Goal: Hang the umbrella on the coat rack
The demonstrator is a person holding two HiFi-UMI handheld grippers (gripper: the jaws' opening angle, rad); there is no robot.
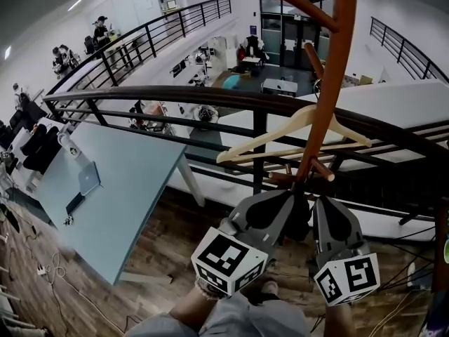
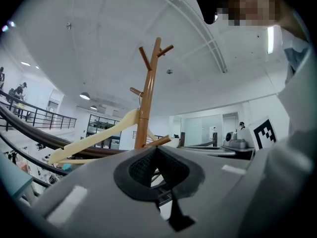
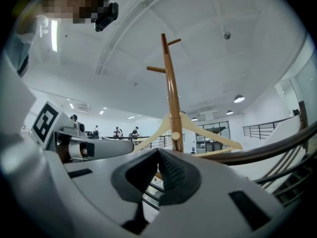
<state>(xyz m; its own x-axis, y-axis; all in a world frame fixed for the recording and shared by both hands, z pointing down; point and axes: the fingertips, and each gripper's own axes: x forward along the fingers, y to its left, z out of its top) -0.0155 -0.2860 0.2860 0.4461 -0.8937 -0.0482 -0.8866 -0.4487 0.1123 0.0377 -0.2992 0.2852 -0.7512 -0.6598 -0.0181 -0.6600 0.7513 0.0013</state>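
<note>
A brown wooden coat rack (image 1: 330,83) rises just in front of me, by a dark railing (image 1: 175,95). A cream wooden hanger (image 1: 295,128) hangs on one of its lower pegs. No umbrella shows in any view. My left gripper (image 1: 270,209) and right gripper (image 1: 335,222) sit side by side below the rack's pole, both tilted up at it. The left gripper view shows the left gripper (image 2: 156,150) shut on nothing, with the rack (image 2: 147,98) and hanger (image 2: 94,139) beyond. In the right gripper view, the right gripper (image 3: 159,152) is also shut and empty below the rack (image 3: 172,98).
A light blue table (image 1: 112,188) with a laptop (image 1: 89,178) stands at the left on the wood floor. Beyond the railing lies a drop to a lower floor. Cables lie on the floor at the bottom left. People stand far off on the balcony (image 1: 102,30).
</note>
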